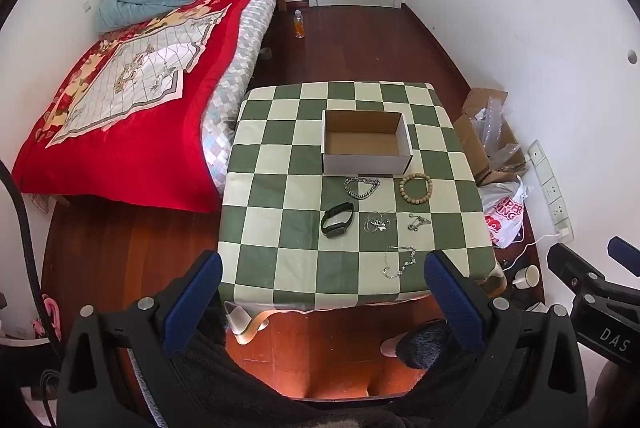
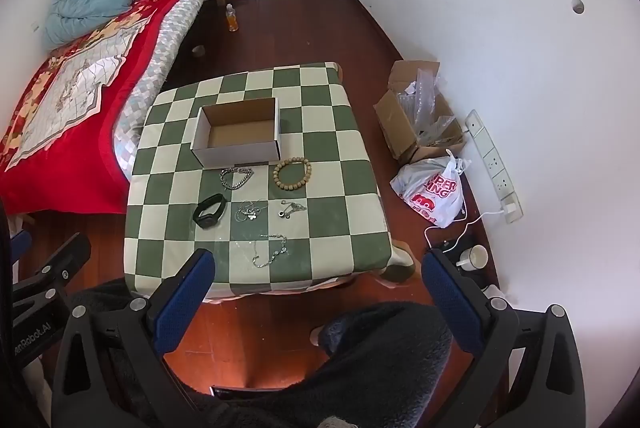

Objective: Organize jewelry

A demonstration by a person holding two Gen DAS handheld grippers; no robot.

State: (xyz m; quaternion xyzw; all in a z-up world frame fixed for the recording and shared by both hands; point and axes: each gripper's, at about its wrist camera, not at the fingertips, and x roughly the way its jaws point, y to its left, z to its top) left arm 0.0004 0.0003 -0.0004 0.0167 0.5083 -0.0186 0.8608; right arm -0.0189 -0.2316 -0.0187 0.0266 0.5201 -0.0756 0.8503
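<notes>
An open, empty cardboard box (image 1: pixel 366 142) (image 2: pixel 238 136) stands on the green checked table (image 1: pixel 280 260) (image 2: pixel 340 228). In front of it lie a silver chain bracelet (image 1: pixel 361 187) (image 2: pixel 236 178), a wooden bead bracelet (image 1: pixel 416 184) (image 2: pixel 292 169), a black wristband (image 1: pixel 337 219) (image 2: pixel 208 211), a thin silver necklace (image 1: pixel 378 222) (image 2: pixel 250 211), a small silver piece (image 1: pixel 418 221) (image 2: pixel 292 208) and a long silver chain (image 1: pixel 400 260) (image 2: pixel 272 249). My left gripper (image 1: pixel 324 292) and right gripper (image 2: pixel 318 288) are both open and empty, held above the table's near edge.
A bed with a red cover (image 1: pixel 132 108) stands left of the table. On the floor to the right are a cardboard box with plastic wrap (image 2: pixel 420 116), a plastic bag (image 2: pixel 434 192), a power strip (image 2: pixel 494 164) and a mug (image 2: pixel 474 256). A bottle (image 1: pixel 299 24) stands near the door.
</notes>
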